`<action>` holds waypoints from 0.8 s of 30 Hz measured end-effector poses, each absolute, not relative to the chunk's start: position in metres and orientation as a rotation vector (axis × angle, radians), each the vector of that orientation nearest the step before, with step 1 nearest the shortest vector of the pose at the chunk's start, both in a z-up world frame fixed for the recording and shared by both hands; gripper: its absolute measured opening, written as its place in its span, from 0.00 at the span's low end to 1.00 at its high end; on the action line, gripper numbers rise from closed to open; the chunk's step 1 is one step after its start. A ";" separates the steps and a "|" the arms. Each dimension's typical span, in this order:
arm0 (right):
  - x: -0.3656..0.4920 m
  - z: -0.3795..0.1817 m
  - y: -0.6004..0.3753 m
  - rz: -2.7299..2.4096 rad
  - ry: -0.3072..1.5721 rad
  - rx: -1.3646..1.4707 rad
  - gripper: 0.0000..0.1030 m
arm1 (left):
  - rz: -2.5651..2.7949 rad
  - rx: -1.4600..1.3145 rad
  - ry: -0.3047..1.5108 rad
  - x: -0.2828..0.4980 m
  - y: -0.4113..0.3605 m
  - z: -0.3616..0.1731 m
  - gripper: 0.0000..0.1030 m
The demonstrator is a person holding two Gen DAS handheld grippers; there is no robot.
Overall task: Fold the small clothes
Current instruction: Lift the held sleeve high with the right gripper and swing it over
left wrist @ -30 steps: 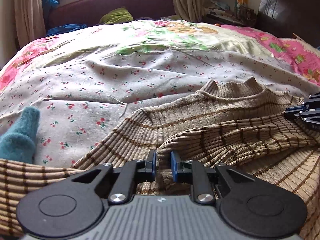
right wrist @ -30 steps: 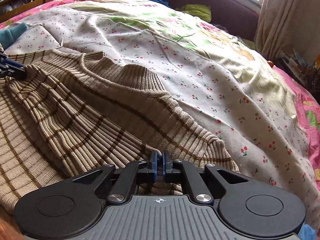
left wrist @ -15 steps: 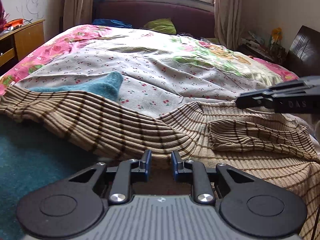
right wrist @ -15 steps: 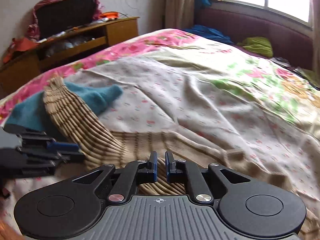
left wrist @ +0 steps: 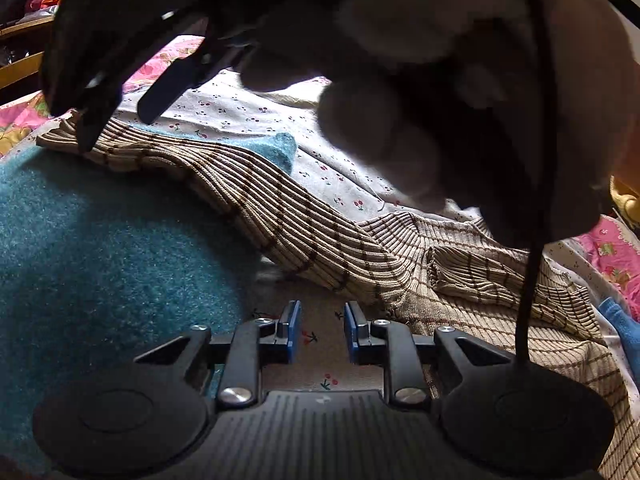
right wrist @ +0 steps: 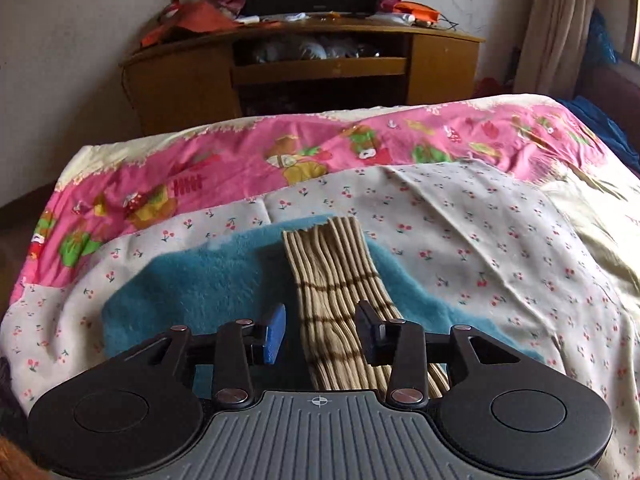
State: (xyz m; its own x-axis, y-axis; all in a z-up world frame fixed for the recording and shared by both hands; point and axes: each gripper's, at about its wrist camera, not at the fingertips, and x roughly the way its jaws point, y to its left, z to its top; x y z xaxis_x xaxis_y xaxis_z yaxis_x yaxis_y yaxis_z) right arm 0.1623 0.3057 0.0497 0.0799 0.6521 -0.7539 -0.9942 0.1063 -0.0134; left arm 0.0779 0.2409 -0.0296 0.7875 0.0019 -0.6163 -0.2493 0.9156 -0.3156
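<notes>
Fingers of both grippers (left wrist: 319, 332) (right wrist: 324, 330) apart — striped sleeve (right wrist: 340, 280) across teal garment (right wrist: 192, 288).

Ribbed knit sweater (left wrist: 304, 220) lies on fuzzy teal fleece (right wrist: 192, 284) (matt, soft-looking) over smooth cotton sheet (right wrist: 480, 232).

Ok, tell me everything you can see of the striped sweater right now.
The striped sweater is a ribbed beige knit with thin brown stripes. It lies rumpled on the cherry-print sheet, one sleeve stretched out flat across the teal garment, cuff at the far end. The right tool hangs open over that sleeve, fingers either side; the left tool is open, just short of the body.
</notes>
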 end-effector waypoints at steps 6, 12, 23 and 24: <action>0.161 0.027 0.334 1.283 0.736 -0.683 0.24 | 0.140 -0.405 0.641 0.078 0.242 -0.033 0.35; 0.187 0.065 0.299 1.279 0.737 -0.542 0.09 | 0.168 -0.419 0.619 0.092 0.237 -0.030 0.46; 0.249 0.152 0.144 1.176 0.642 -0.159 0.06 | 0.365 -0.275 0.569 0.151 0.201 -0.018 0.67; 0.254 0.155 0.125 1.156 0.632 -0.129 0.06 | 0.372 -0.248 0.564 0.152 0.194 -0.016 0.67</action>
State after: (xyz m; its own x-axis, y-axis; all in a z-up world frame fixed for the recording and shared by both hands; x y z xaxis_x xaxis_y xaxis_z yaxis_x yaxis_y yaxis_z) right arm 0.2545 0.1255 0.1554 0.2514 0.8117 -0.5271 -0.8818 0.4166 0.2209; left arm 0.1525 0.1939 -0.0161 0.7818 0.2733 -0.5604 -0.4073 0.9044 -0.1273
